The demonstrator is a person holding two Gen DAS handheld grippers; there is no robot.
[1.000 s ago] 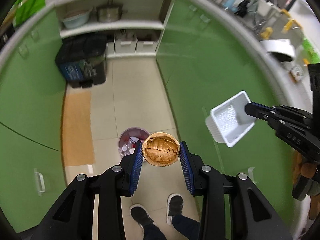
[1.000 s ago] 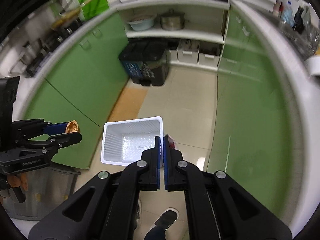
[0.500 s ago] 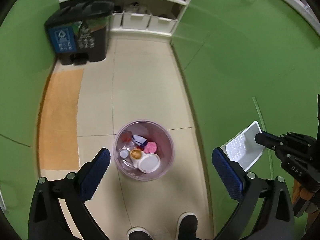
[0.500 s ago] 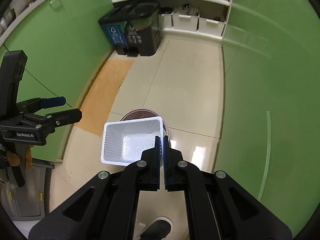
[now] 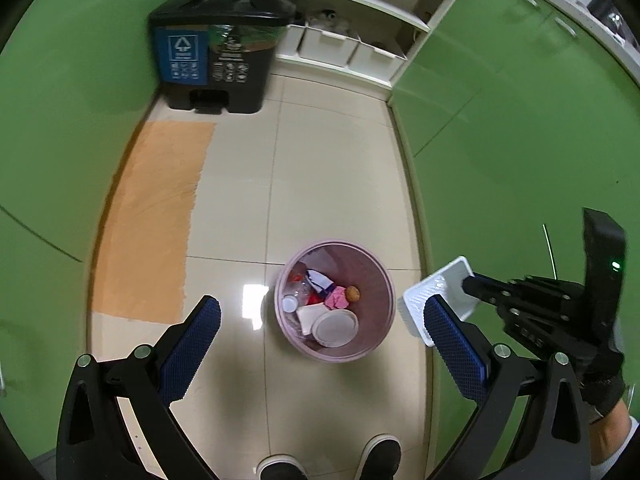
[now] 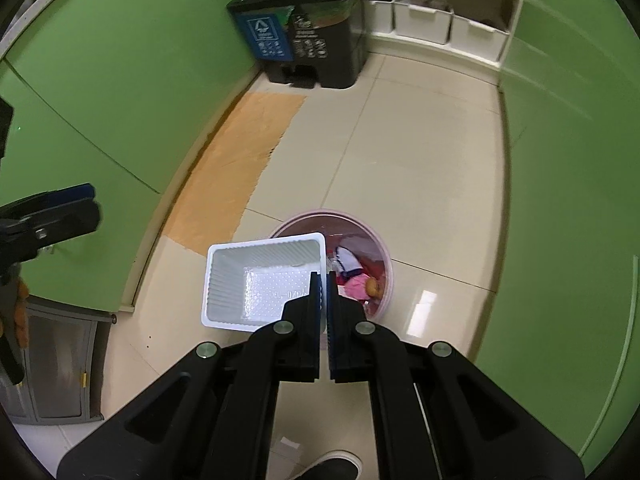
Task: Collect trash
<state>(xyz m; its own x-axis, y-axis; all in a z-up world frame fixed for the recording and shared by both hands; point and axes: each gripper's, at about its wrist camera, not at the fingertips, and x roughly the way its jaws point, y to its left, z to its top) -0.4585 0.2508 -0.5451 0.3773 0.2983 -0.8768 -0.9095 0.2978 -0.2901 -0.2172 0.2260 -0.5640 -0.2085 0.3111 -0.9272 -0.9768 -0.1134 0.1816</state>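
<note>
A pink round waste bin [image 5: 375,344] stands on the tiled floor and holds several pieces of trash, among them a brown walnut shell [image 5: 352,293]. My left gripper [image 5: 320,332] is open and empty, high above the bin. My right gripper [image 6: 324,280] is shut on the rim of a white plastic tray [image 6: 256,280], held beside the bin's rim [image 6: 386,264]. The tray also shows in the left wrist view [image 5: 440,288], right of the bin, with the right gripper [image 5: 472,284] on it.
A black two-part pedal bin [image 5: 218,60] stands at the far wall beside white storage boxes [image 5: 344,46]. Green cabinets [image 5: 520,128] line both sides. An orange mat [image 5: 152,216] lies on the left of the floor. The person's shoes [image 5: 328,464] show below.
My left gripper opened and let the walnut shell go; it now lies in the pink bin. Both grippers have tilted down toward the floor, and the tray has come close to the bin.
</note>
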